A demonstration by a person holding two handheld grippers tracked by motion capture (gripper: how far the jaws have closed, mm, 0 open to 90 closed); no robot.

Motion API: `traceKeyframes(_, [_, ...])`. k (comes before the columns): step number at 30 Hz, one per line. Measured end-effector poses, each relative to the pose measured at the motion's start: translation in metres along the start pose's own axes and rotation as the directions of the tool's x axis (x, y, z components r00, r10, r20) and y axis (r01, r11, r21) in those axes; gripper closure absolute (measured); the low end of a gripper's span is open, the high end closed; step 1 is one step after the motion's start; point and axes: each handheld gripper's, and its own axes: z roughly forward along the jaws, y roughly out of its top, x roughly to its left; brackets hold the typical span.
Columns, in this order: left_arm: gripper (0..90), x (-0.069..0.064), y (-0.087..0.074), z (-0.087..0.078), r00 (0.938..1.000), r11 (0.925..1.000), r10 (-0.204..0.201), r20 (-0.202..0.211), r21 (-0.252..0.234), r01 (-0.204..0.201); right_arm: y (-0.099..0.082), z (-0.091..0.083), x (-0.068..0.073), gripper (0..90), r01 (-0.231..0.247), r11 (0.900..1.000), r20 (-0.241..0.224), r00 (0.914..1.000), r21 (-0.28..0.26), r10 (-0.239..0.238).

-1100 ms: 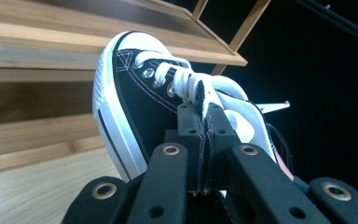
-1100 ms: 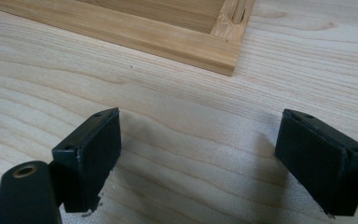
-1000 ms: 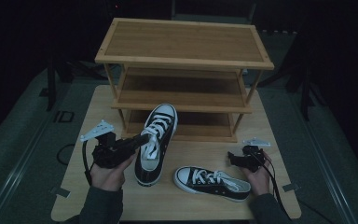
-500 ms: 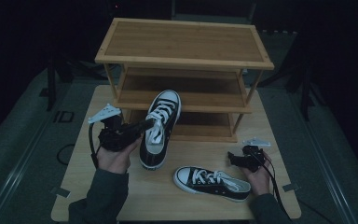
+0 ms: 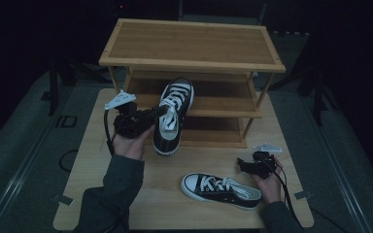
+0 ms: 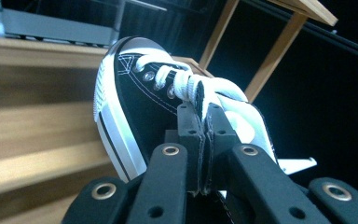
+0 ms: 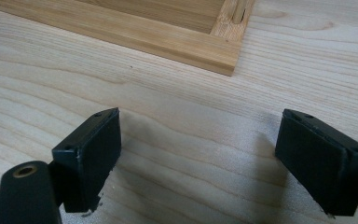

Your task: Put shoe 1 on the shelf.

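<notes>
A black canvas sneaker with white laces and toe cap hangs in the air, its toe over the middle shelf of the wooden shoe rack. My left gripper is shut on the sneaker's side wall near the tongue. In the left gripper view the jaws pinch the sneaker's white-lined edge between them. A second matching sneaker lies on the table, toe to the left. Beside its heel, my right gripper rests low over the table with its jaws wide open over bare wood.
The rack stands at the back of the light wooden table and has three shelves. Its bottom frame corner lies just ahead of the right gripper. Dark floor surrounds the table.
My left gripper has lifted the sneaker off the table and carried it up and back toward the rack's middle shelf. The right gripper and the second sneaker have stayed put.
</notes>
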Motion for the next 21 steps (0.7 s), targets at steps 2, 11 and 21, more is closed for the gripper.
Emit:
traceKeyframes(2, [88.1, 0.001, 0.001, 0.002, 1.0, 1.0, -0.003, -0.001, -0.003, 0.003, 0.0, 0.0, 0.0, 13.8, 0.0, 1.0, 0.0, 1.0, 0.0, 0.0])
traceKeyframes(11, [88.0, 0.018, 0.008, 0.031, 0.998, 0.9992, -0.035, -0.052, -0.019, 0.035, 0.0, 0.0, 0.0, 13.8, 0.001, 1.0, -0.001, 1.0, 0.0, -0.001])
traceKeyframes(21, [88.0, 0.039, 0.017, 0.056, 0.9942, 0.9976, -0.059, -0.09, -0.042, 0.056, 0.0, 0.0, 0.0, 13.8, 0.002, 1.0, -0.002, 1.0, -0.001, -0.002])
